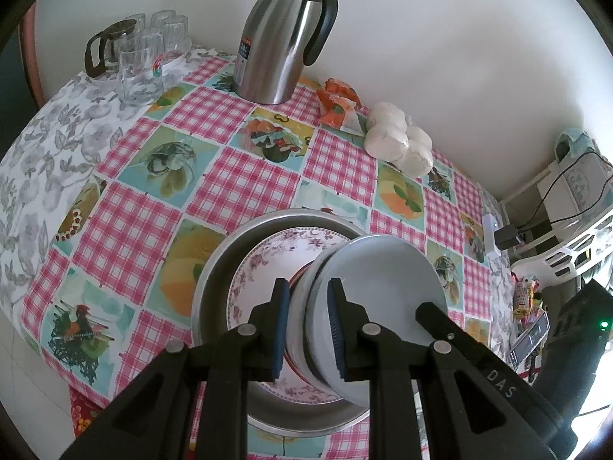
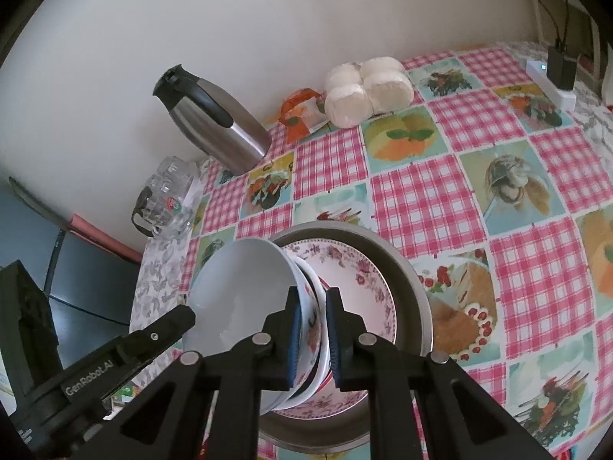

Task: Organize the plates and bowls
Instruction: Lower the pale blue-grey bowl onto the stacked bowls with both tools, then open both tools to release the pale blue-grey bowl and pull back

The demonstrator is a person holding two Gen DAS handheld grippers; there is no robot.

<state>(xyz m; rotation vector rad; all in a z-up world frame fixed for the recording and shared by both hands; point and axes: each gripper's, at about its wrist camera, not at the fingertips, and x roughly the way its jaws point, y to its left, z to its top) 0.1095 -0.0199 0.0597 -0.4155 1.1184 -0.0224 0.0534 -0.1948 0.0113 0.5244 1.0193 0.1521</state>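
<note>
White letters reading "DAS" stand on the black body of the right claw where it shows at the lower right of the left wrist view. In the right wrist view, white lettering "GenRobot.AI" runs along the black body of the left claw at the lower left. The steel thermos jug carries a dark label with red and white print, too small to read. One drinking glass bears a red and green emblem, its wording illegible.
</note>
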